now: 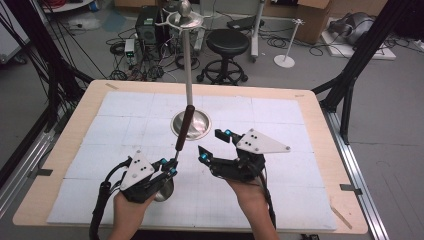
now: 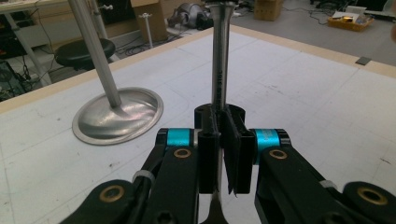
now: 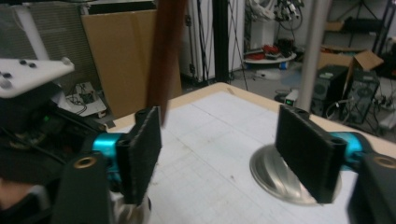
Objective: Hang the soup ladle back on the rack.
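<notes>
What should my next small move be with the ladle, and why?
Probably lift the ladle toward the stand. The left gripper is shut on its metal shaft, brown handle tilted up toward the pole, bowl low by the hand. The right gripper is open beside it, free to steady the handle.

We count two grippers: left gripper (image 1: 170, 167) and right gripper (image 1: 212, 145). One ladle (image 1: 183, 129) with a brown handle. One metal stand (image 1: 190, 123) with a round base and one pole. One black stool (image 1: 227, 43) behind the table (image 1: 60, 150). One small white stand (image 1: 285, 60) on the floor.
</notes>
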